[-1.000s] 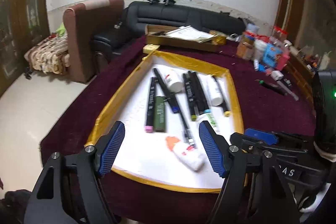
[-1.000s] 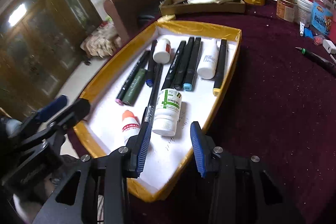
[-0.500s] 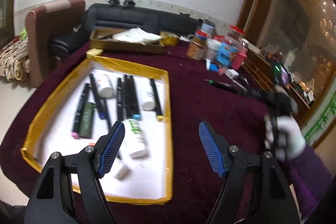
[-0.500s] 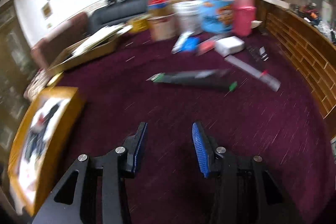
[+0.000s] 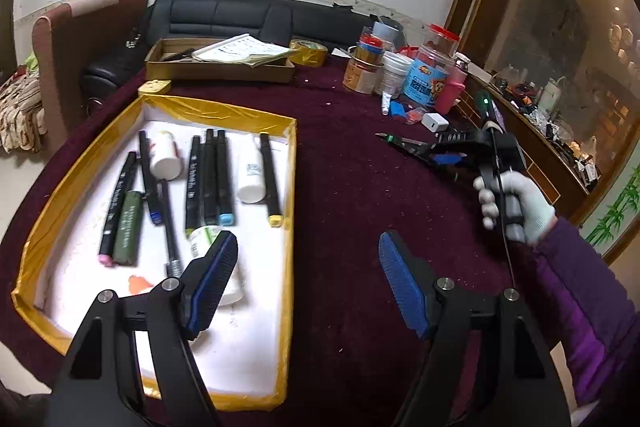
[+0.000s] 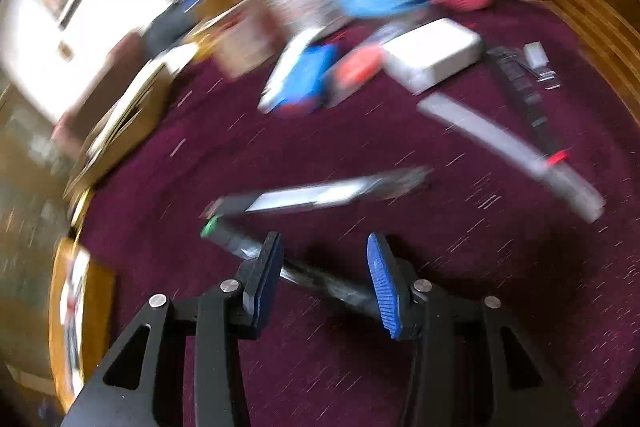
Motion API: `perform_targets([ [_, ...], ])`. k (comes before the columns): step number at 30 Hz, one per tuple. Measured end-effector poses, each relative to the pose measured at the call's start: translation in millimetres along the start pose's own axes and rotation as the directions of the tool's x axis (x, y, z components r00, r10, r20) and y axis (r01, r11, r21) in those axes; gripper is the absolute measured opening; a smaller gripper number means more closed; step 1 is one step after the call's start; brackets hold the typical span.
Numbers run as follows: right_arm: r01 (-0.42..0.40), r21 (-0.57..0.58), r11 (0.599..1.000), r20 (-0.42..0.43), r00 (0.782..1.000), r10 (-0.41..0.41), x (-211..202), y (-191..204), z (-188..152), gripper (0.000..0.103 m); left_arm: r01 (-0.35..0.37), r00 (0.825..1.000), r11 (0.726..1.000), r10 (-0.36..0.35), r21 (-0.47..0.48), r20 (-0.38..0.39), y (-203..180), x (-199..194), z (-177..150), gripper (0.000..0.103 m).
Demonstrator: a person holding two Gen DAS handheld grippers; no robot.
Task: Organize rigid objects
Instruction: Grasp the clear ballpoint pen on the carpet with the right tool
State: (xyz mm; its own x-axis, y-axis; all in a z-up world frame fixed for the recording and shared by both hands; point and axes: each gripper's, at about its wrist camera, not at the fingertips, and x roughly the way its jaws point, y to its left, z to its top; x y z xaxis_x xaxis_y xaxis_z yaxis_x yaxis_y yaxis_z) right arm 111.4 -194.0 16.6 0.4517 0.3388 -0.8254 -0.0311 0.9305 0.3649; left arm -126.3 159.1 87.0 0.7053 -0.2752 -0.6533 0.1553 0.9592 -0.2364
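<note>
right claw (image 6: 322, 273) closing astride dark green-tipped marker (image 6: 240, 241) lying on maroon counter (image 6: 440, 307), pads not yet pressing; left claw (image 5: 306, 281) wide, empty, above gold-rimmed tray (image 5: 290, 187) edge

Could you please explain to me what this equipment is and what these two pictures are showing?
There is no robot here. A person holds a hand-operated gripper in each hand, and each one has a wide-angle camera that looks forward along its two blue-padded fingers.

The sharp picture comes from the left gripper, which is open and empty. It shows a table with a maroon cloth and a gold-edged tray holding markers and white bottles. Jars stand at the far side, and on the right is the person's gloved hand with the other gripper.

The blurred picture comes from that right gripper. Its fingers are closing above a dark green-tipped marker that lies on the cloth, and nothing is gripped yet.
</note>
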Motion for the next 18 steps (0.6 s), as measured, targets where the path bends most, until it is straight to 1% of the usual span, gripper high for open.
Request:
perform_targets([
  [1,-0.024,-0.066,0.998,-0.039,0.999,0.022,-1,14,-10,0.036,0.011,1.0,1.0,-0.011,0.0,-0.005,-1,3,0,0.073],
  [3,-0.084,-0.154,0.985,-0.111,0.992,0.067,-4,34,-25,0.035,0.034,0.999,0.999,-0.034,0.004,-0.019,-5,8,0,0.073],
  [4,-0.081,-0.186,0.979,-0.099,0.993,0.063,-10,41,-27,0.035,0.045,0.999,0.999,-0.045,0.011,-0.029,-7,12,-1,0.073],
  [5,-0.03,-0.209,0.978,-0.046,0.999,0.021,-18,44,-24,0.035,0.049,0.998,0.999,-0.048,0.016,-0.036,-9,14,-2,0.073],
  [6,0.044,-0.233,0.971,0.015,0.999,-0.042,-23,45,-18,0.035,0.049,0.998,0.999,-0.048,0.019,-0.042,-11,16,-2,0.073],
  [7,0.17,-0.261,0.95,0.109,0.983,-0.146,-27,48,-8,0.035,0.05,0.997,0.999,-0.049,0.022,-0.051,-12,18,-3,0.073],
  [8,0.233,-0.273,0.933,0.151,0.969,-0.197,-26,49,-2,0.035,0.053,0.997,0.998,-0.051,0.021,-0.059,-13,19,-3,0.073],
  [9,0.309,-0.29,0.906,0.188,0.946,-0.263,-21,51,9,0.035,0.054,0.997,0.998,-0.053,0.02,-0.063,-14,20,-3,0.073],
  [10,0.344,-0.297,0.891,0.196,0.935,-0.295,-17,52,15,0.035,0.054,0.997,0.998,-0.053,0.019,-0.064,-14,18,-3,0.073],
  [11,0.363,-0.314,0.878,0.191,0.929,-0.316,-8,53,25,0.035,0.052,0.997,0.998,-0.051,0.02,-0.062,-14,17,-3,0.073],
  [13,0.342,-0.347,0.873,0.166,0.939,-0.301,1,57,30,0.035,0.045,0.998,0.999,-0.044,0.028,-0.054,-15,14,-1,0.073],
  [15,0.333,-0.398,0.855,0.141,0.943,-0.301,14,63,37,0.035,0.041,0.998,0.999,-0.039,0.034,-0.048,-15,12,0,0.073],
  [17,0.304,-0.418,0.856,0.094,0.952,-0.292,28,62,39,0.035,0.04,0.998,0.999,-0.038,0.034,-0.052,-15,14,2,0.073],
  [18,0.308,-0.421,0.853,0.111,0.951,-0.289,28,62,38,0.035,0.041,0.998,0.999,-0.039,0.033,-0.057,-15,16,2,0.073],
])
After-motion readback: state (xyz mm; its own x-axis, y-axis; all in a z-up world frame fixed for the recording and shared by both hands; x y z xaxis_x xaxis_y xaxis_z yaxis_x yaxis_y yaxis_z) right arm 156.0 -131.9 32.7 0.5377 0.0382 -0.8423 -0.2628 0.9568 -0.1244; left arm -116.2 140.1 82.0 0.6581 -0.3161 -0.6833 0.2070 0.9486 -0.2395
